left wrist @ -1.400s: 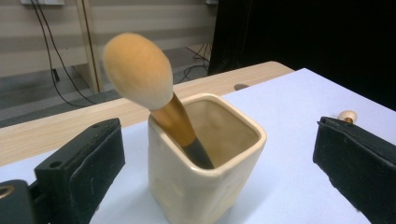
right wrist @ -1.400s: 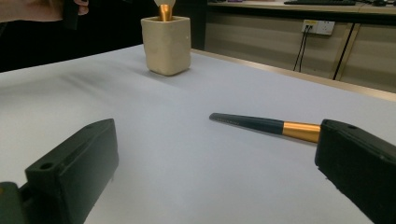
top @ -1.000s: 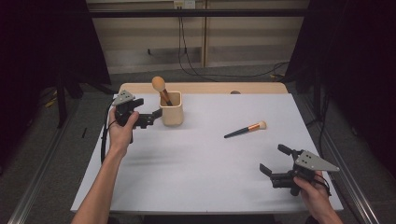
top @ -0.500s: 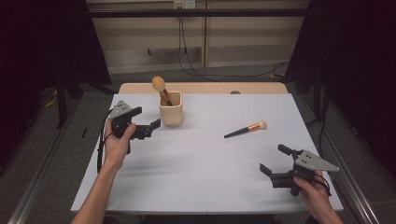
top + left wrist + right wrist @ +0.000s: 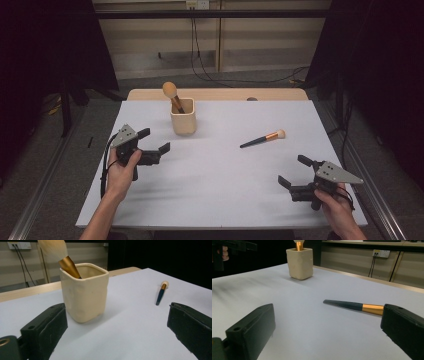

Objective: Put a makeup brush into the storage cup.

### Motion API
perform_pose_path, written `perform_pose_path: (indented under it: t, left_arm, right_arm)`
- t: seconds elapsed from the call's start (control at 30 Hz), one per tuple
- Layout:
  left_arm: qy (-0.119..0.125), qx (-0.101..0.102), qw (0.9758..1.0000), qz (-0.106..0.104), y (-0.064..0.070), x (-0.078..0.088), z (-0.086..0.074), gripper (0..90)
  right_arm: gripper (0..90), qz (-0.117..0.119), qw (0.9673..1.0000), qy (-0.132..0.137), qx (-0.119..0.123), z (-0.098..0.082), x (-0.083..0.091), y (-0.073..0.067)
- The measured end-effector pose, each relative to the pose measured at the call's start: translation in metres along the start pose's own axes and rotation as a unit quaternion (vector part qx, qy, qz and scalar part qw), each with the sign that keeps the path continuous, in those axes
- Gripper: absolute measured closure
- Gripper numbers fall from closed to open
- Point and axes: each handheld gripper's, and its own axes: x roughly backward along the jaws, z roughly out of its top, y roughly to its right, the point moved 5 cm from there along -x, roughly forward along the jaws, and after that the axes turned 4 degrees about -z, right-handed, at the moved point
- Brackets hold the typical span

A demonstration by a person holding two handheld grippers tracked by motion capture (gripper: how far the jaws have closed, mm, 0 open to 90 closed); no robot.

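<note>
Resting low over the left part of the white tabletop (image 5: 225, 170), the left hand-held gripper (image 5: 151, 146) is held in the person's left hand (image 5: 121, 167) with its jaws spread wide and nothing between them. It points toward the cream cup (image 5: 183, 122), which stands just beyond it on the far left-centre of the tabletop, near but not touching. In the left gripper view the cup (image 5: 84, 291) sits between the two black jaws farther off, and a large brush (image 5: 60, 255) with a pale fluffy head and a gold ferrule leans out of it toward the left; from the high view that brush (image 5: 172, 95) stands tilted in the cup with its head up. A second, smaller brush (image 5: 263, 139) with a dark handle, a gold band and a pale tip lies flat on the tabletop to the right of the cup, well apart from it. The right hand-held gripper (image 5: 295, 172) is near the front right corner, held in the right hand (image 5: 337, 207), jaws likewise wide apart and empty. In the right gripper view the lying brush (image 5: 352, 306) stretches across just beyond the jaws, its tip hidden behind the right-hand jaw, clear of both.
</note>
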Motion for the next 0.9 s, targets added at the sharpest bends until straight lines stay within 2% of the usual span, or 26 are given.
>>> perform_pose_path:
  t: [0.07, 0.17, 0.37, 0.53, 0.63, 0.7, 0.77, 0.83, 0.9]
  left_arm:
    - [0.0, -0.004, 1.0, 0.0, 0.003, 0.006, -0.002, 2.7]
    - [0.004, -0.004, 0.9999, 0.013, 0.005, 0.014, -0.006, 2.6]
    - [-0.001, 0.006, 0.9999, 0.015, 0.011, 0.024, -0.021, 2.5]
    - [0.0, 0.0, 0.9998, 0.019, 0.016, 0.032, -0.03, 2.7]
    - [0.01, 0.003, 0.9997, 0.02, 0.019, 0.04, -0.035, 2.7]
    - [0.007, -0.006, 0.9994, 0.032, 0.02, 0.046, -0.039, 2.8]
    - [0.008, -0.001, 0.9995, 0.032, 0.02, 0.051, -0.042, 2.8]
    - [-0.009, -0.01, 0.9994, 0.033, 0.02, 0.056, -0.046, 2.8]
    - [-0.003, 0.003, 0.9993, 0.036, 0.022, 0.061, -0.05, 2.7]
  right_arm:
    - [0.0, 0.001, 1.0, 0.0, 0.0, 0.0, 0.0, 0.0]
    - [0.0, 0.0, 1.0, 0.0, 0.002, 0.0, 0.0, -0.001]
    - [0.0, 0.001, 1.0, 0.001, 0.0, 0.0, 0.0, -0.001]
    - [0.0, -0.001, 1.0, 0.0, 0.001, 0.0, -0.001, 0.0]
    - [0.0, -0.003, 1.0, 0.0, 0.001, 0.0, 0.0, 0.0]
    - [0.0, -0.006, 1.0, 0.0, -0.001, 0.0, 0.001, 0.001]
    - [0.0, -0.008, 1.0, 0.001, -0.002, 0.0, 0.001, 0.001]
    - [0.0, -0.01, 1.0, 0.001, -0.001, 0.0, 0.002, 0.001]
    - [0.0, -0.011, 0.9999, 0.002, -0.002, 0.001, 0.002, 0.001]
